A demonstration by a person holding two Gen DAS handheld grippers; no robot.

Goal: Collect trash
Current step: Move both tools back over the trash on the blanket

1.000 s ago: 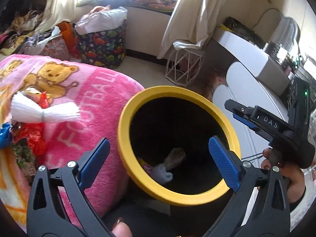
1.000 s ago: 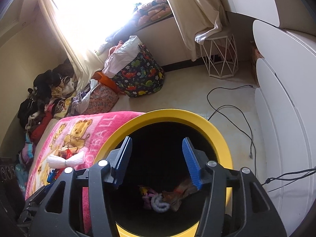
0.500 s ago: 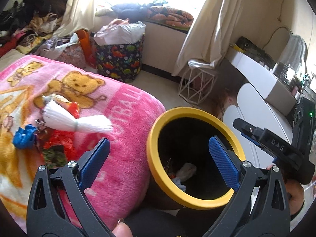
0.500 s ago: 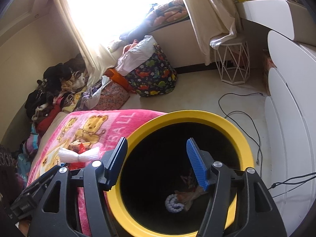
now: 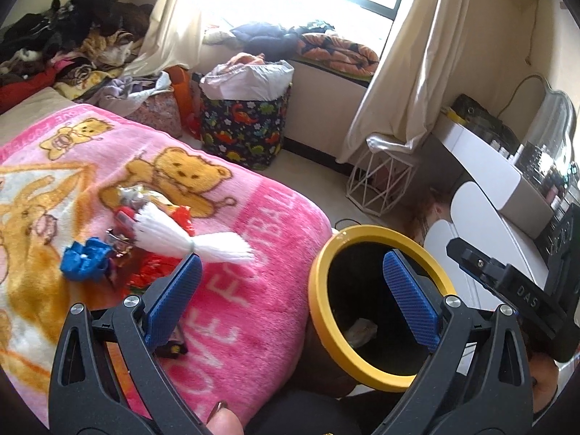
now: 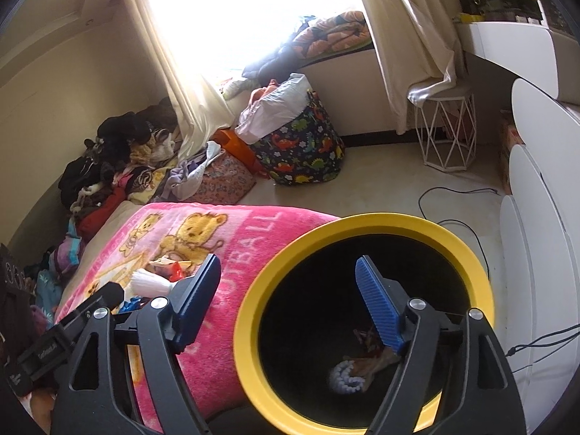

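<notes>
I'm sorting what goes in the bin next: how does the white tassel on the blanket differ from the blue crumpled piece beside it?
The white tassel is long, fringed and tied at its middle; the blue crumpled piece is short and wadded. The tassel lies nearer the yellow-rimmed bin, the blue piece farther left. Both rest on the pink blanket, ungripped.

Your left camera looks down from above the pink blanket [image 5: 253, 253] and faces across the room to the window. It is close to the blanket, and the yellow bin [image 5: 319, 311] sits low on its right side. Your right camera hangs right over the same bin [image 6: 250, 326], very near, looking down into it. Both cameras see the blanket [image 6: 232, 253], the bin, the dinosaur bag [image 5: 243, 134] [image 6: 308, 152] and the white wire stool [image 5: 380, 185] [image 6: 449, 130].
</notes>
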